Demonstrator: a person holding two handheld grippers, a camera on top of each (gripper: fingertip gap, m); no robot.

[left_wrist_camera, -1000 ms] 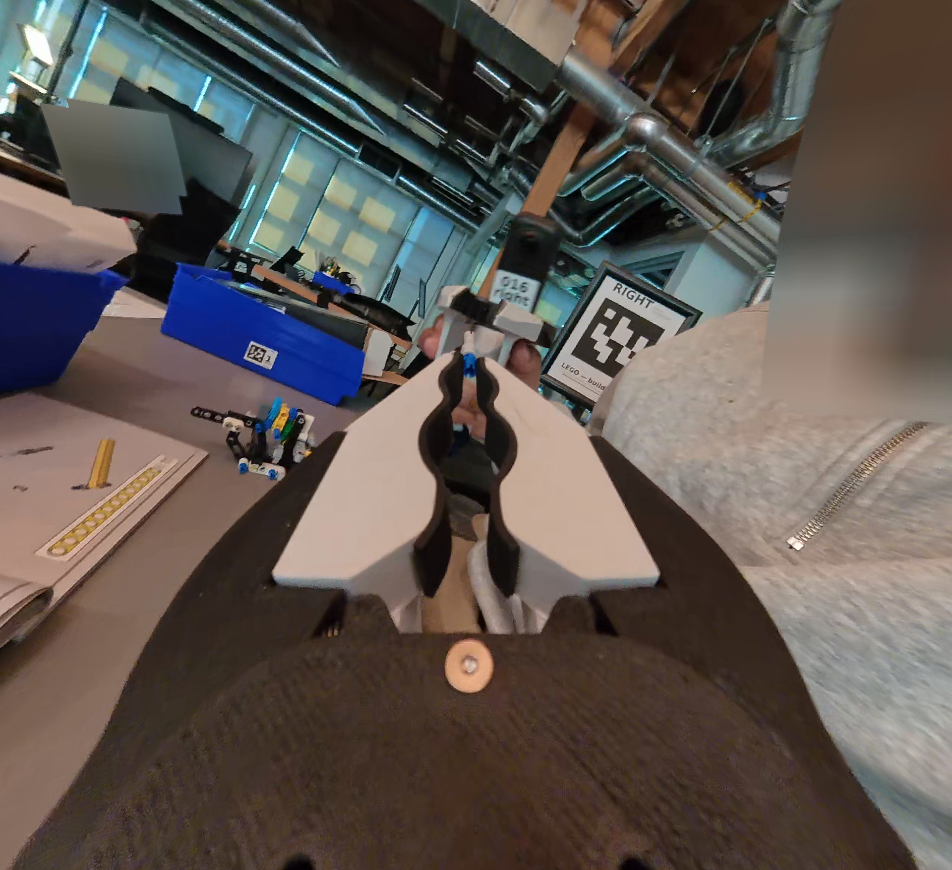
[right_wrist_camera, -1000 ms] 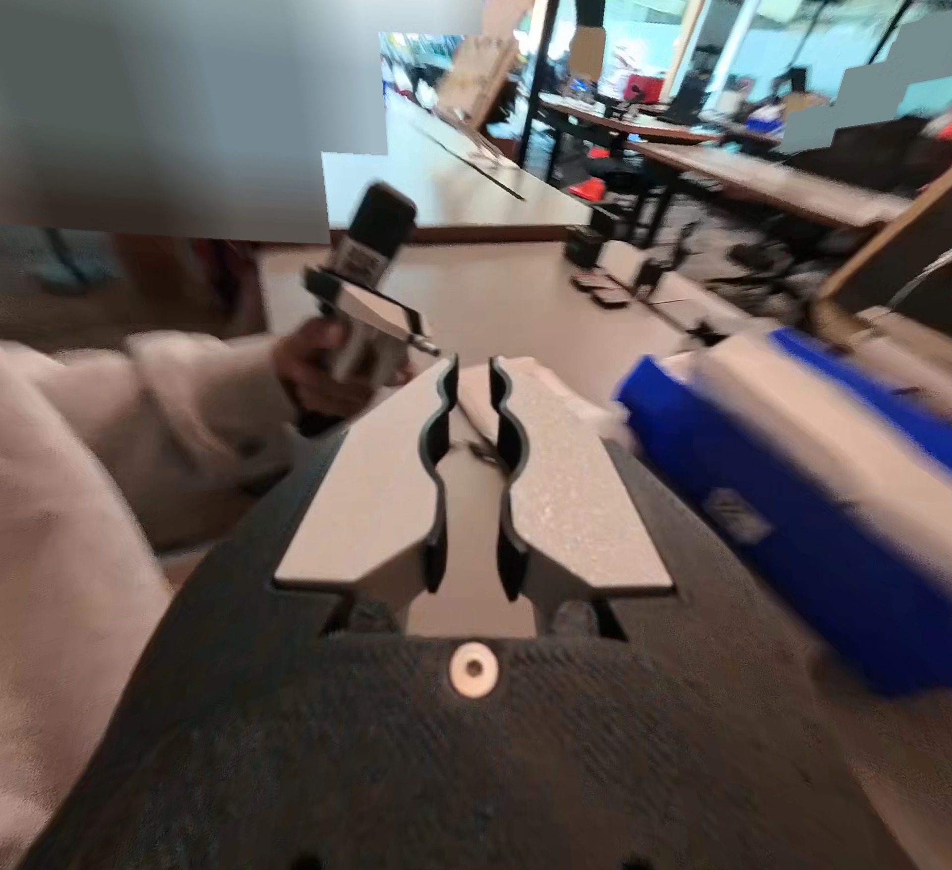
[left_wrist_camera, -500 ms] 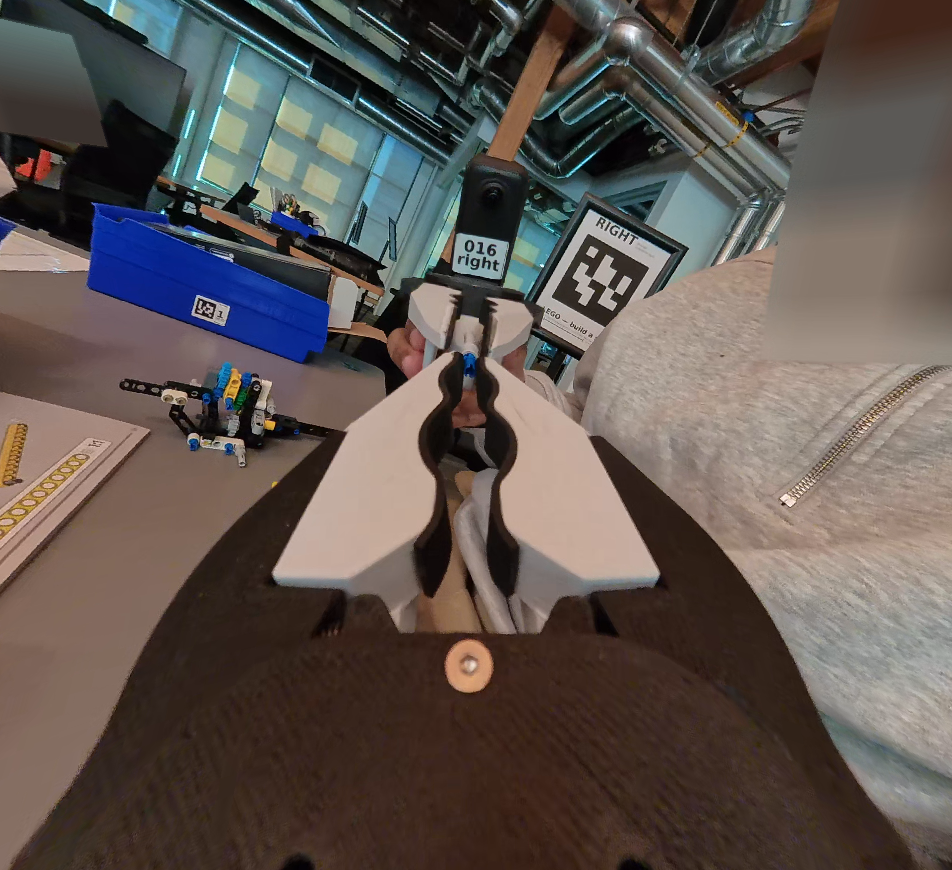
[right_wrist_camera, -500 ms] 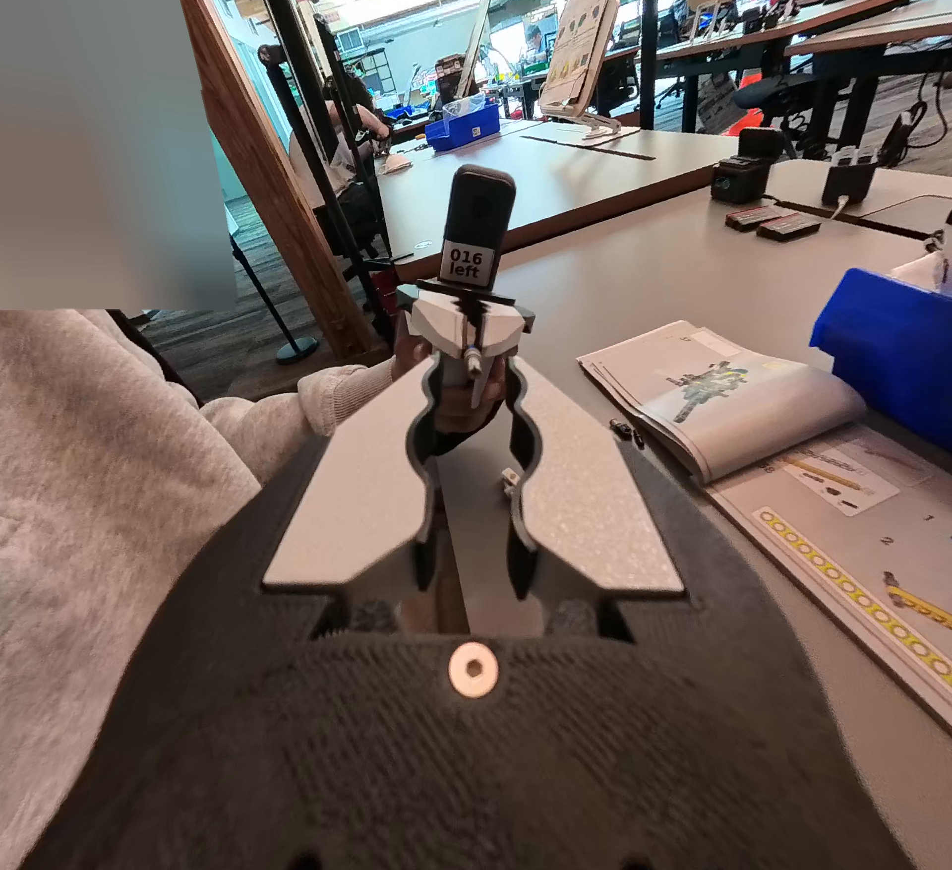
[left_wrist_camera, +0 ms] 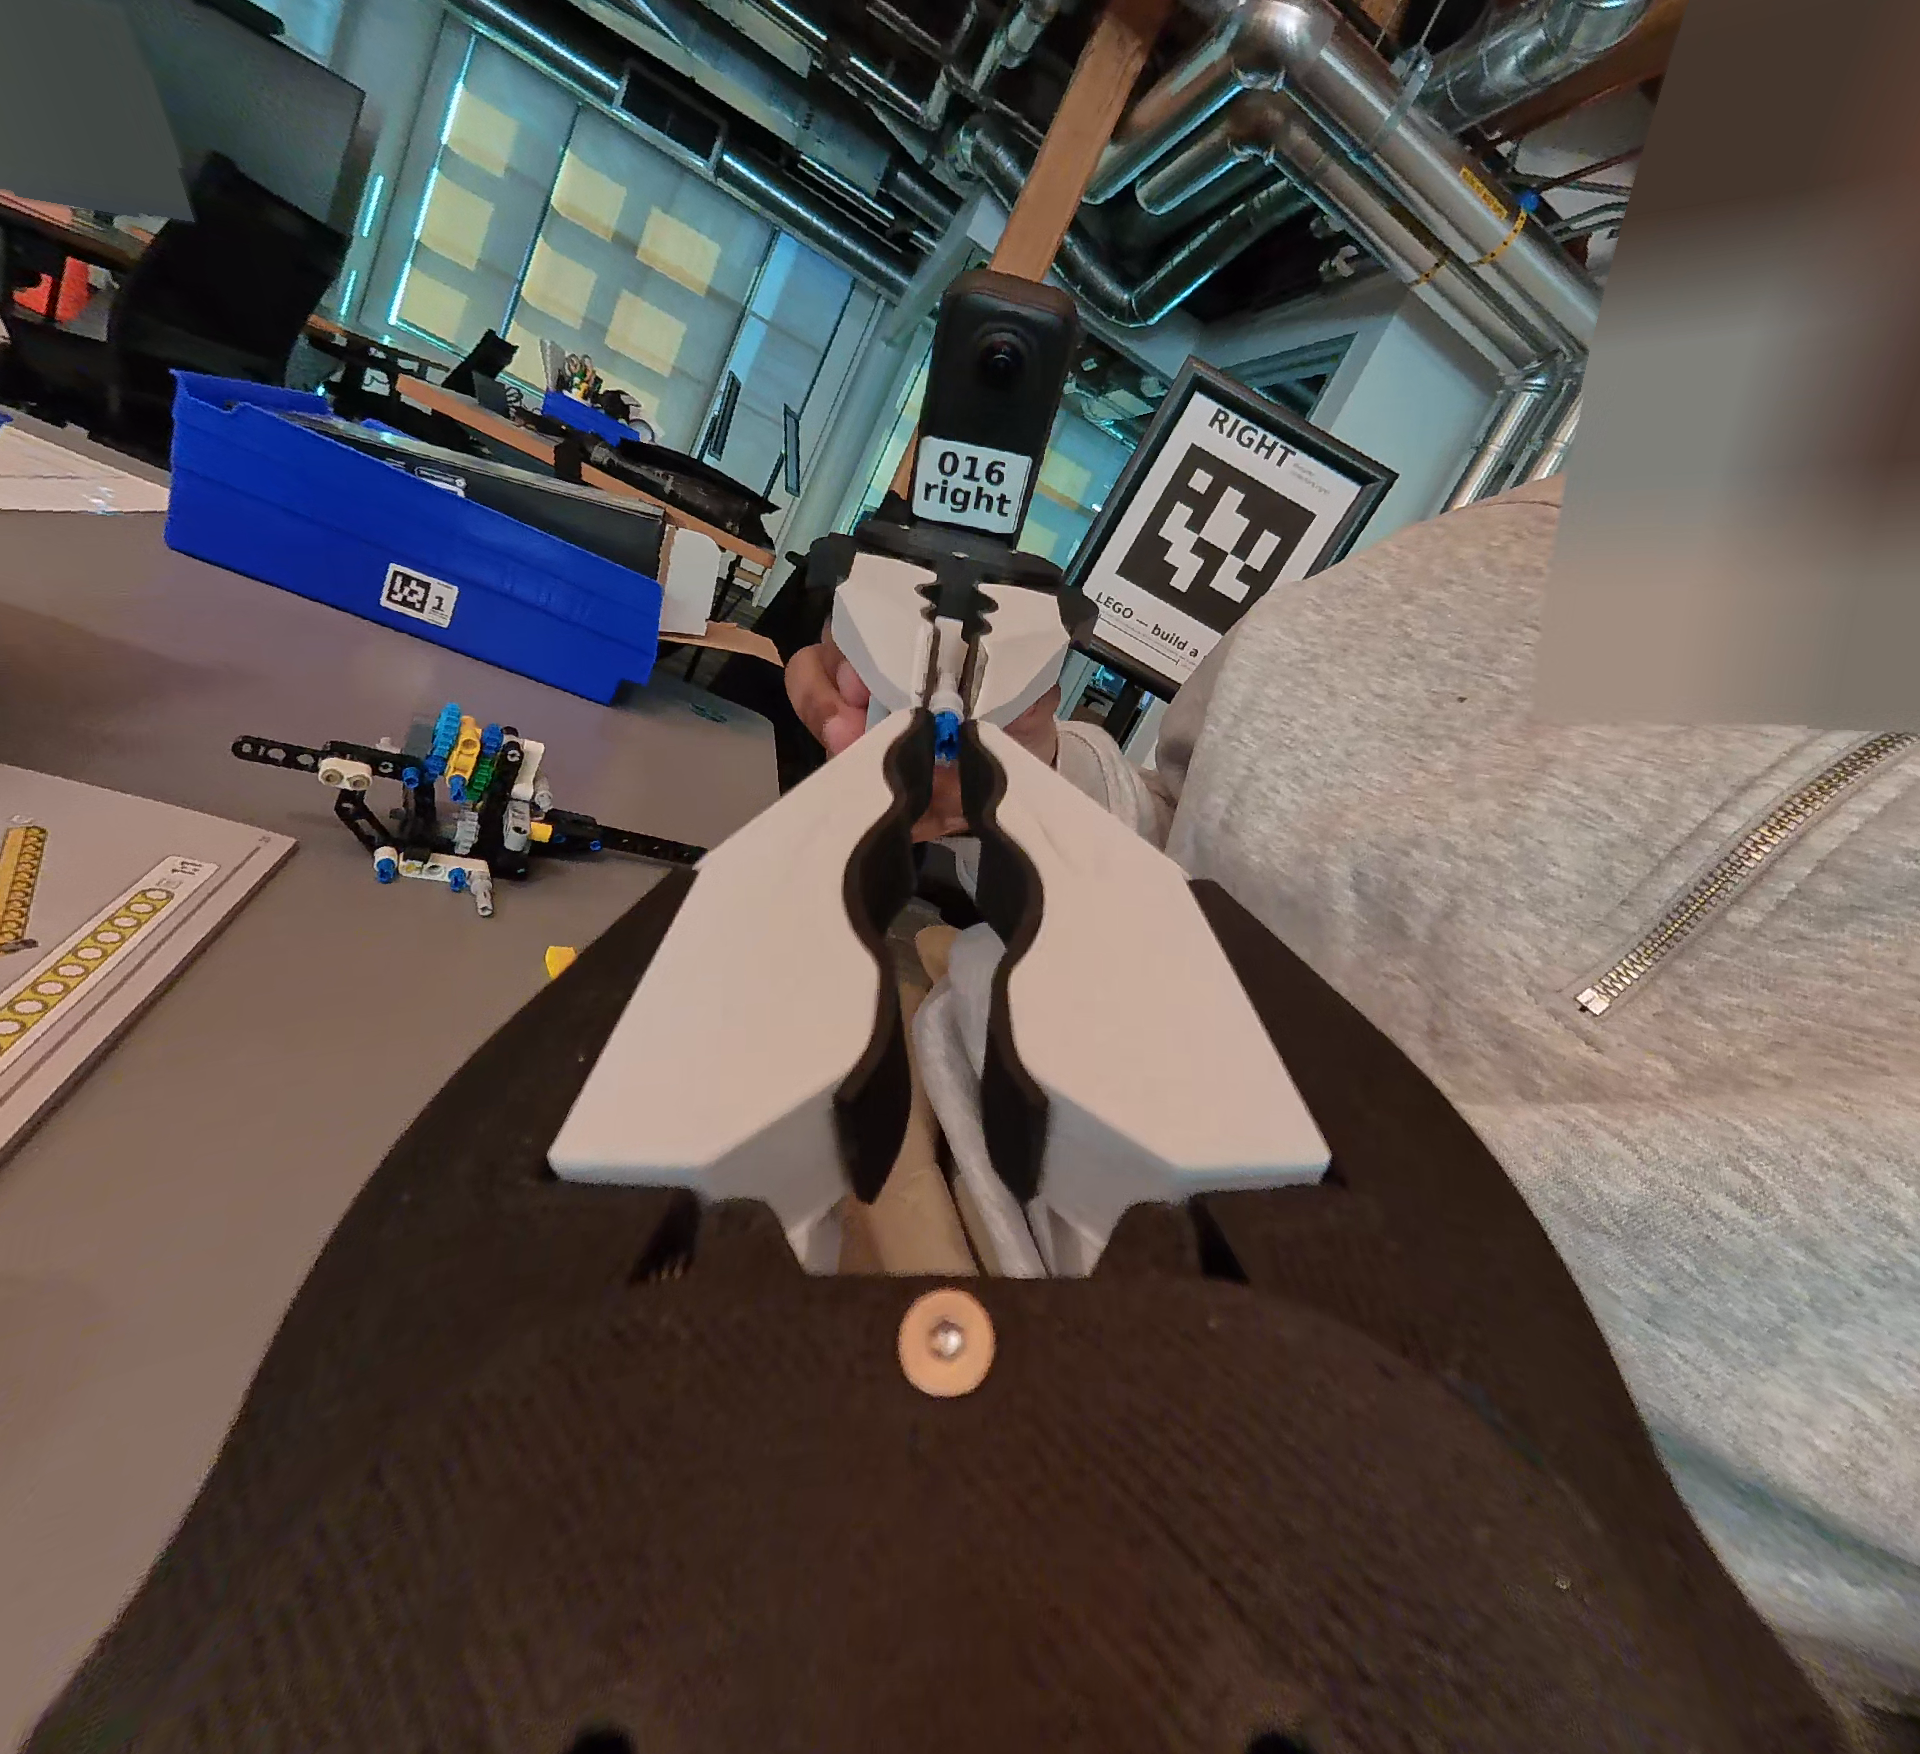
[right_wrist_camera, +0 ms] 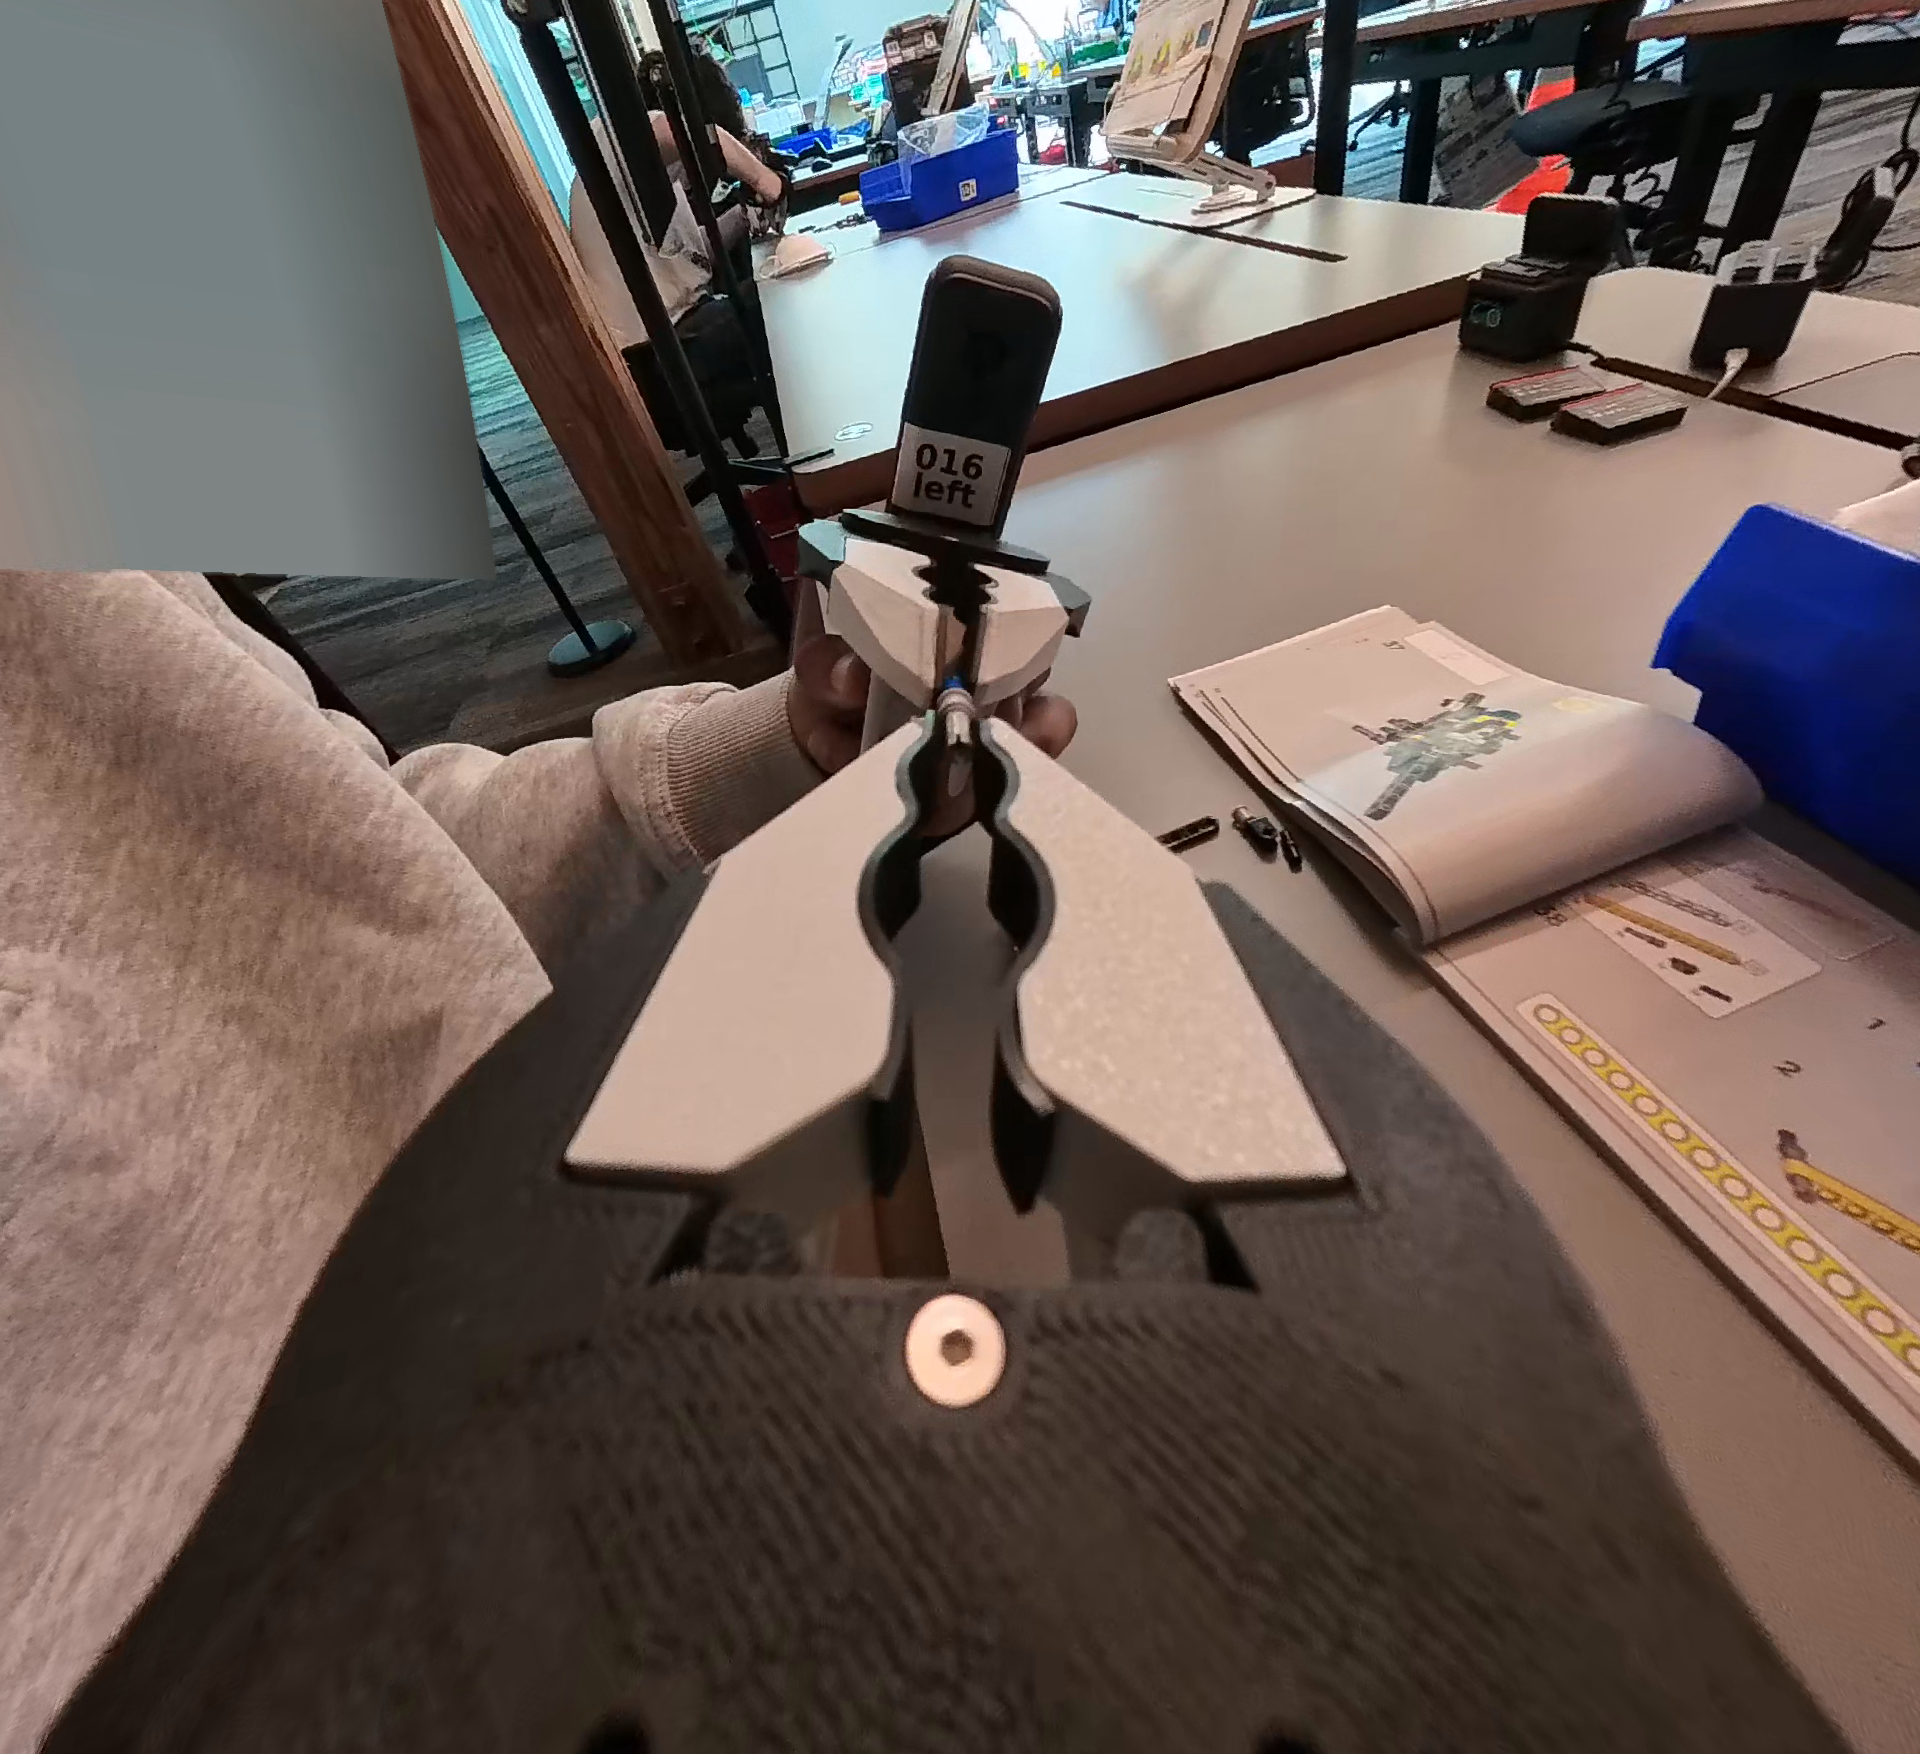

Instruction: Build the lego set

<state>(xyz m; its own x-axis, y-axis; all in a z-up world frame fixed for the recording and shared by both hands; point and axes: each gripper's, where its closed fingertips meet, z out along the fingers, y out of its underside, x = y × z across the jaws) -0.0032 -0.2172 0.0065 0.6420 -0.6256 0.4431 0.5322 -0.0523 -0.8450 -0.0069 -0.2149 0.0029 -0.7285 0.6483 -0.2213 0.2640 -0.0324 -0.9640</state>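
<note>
The build is part done. A partly assembled model of black beams, white connectors and blue, yellow and green gears sits on the grey bench, near the open instruction booklet, whose page shows a long yellow beam yet to be fitted. A blue parts bin stands behind the model, and two small black pins lie loose beside the booklet.

The two tools meet tip to tip in the air above the bench edge. The left hand-held gripper is nearly closed, pinching a small blue pin. The right hand-held gripper is likewise narrowed onto a small light grey piece. I judge that the two are being pushed together, a small sub-step with many left.
</note>
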